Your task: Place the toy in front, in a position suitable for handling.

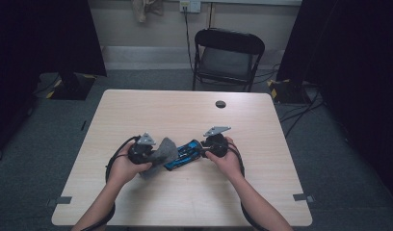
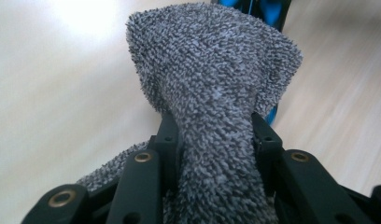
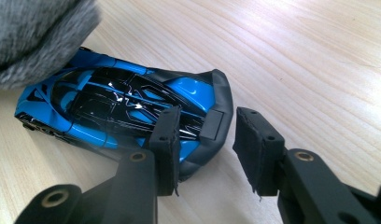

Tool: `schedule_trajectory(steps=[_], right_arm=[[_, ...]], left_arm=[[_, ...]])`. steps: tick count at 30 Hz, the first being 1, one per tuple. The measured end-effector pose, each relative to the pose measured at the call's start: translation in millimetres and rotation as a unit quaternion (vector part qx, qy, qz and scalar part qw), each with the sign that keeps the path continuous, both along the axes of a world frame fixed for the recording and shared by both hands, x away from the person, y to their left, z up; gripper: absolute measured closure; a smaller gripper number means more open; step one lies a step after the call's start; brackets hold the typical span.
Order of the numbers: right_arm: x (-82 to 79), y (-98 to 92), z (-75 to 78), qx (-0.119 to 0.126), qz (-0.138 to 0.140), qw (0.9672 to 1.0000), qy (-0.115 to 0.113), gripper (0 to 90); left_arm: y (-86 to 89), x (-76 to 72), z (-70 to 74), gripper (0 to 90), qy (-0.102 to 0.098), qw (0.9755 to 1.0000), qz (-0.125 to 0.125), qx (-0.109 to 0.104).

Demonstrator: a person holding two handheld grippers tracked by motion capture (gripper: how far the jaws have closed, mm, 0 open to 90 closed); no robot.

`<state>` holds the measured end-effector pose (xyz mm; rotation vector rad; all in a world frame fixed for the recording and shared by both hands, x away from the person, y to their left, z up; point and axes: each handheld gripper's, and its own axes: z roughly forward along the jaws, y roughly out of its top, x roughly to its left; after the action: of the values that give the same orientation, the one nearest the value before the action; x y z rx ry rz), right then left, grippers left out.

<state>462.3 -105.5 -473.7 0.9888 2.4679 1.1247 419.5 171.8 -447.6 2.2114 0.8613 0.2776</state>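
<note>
Item one: my left gripper (image 1: 158,153), jaws clamped on a grey terry cloth (image 2: 212,93) that bunches between the pads and fans out ahead of them. Item two: my right gripper (image 3: 205,149), jaws narrowed but not pressing; one pad lies over the rear of a blue and black toy car (image 3: 118,105), whose tail sits in the gap. Car rests on the wooden table (image 1: 185,110), its nose under the cloth.
</note>
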Motion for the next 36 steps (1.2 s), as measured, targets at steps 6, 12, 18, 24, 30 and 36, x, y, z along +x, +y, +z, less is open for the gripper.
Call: schedule_trajectory(steps=[6,12,18,24,30,36], right_arm=[[0.7,0.0,0.0,0.000,0.003,1.0000,0.001,61.1],[0.7,-1.9,-0.6,0.004,0.004,1.0000,0.002,60.8],[0.2,-3.8,-1.2,0.005,0.004,1.0000,-0.005,60.6],[-0.5,-4.2,-0.7,0.000,0.000,0.9999,-0.010,60.6],[-0.7,-6.0,-0.6,0.003,-0.005,1.0000,-0.007,60.6],[-1.4,-3.3,1.3,-0.009,-0.003,0.9999,-0.009,60.8]], left_arm=[[-45.6,28.8,4.5,63.7,-0.012,0.9998,-0.014,-0.011],[-78.6,48.0,-5.9,63.7,-0.005,0.9996,-0.026,0.011],[-69.3,45.6,-5.5,64.0,-0.001,0.9995,-0.030,0.010],[-48.2,35.4,-4.5,64.0,0.004,0.9997,-0.023,0.013],[-29.9,20.3,-6.6,64.0,0.004,0.9996,-0.020,0.018],[-12.0,4.6,-13.3,64.1,0.012,0.9997,-0.014,0.018]])
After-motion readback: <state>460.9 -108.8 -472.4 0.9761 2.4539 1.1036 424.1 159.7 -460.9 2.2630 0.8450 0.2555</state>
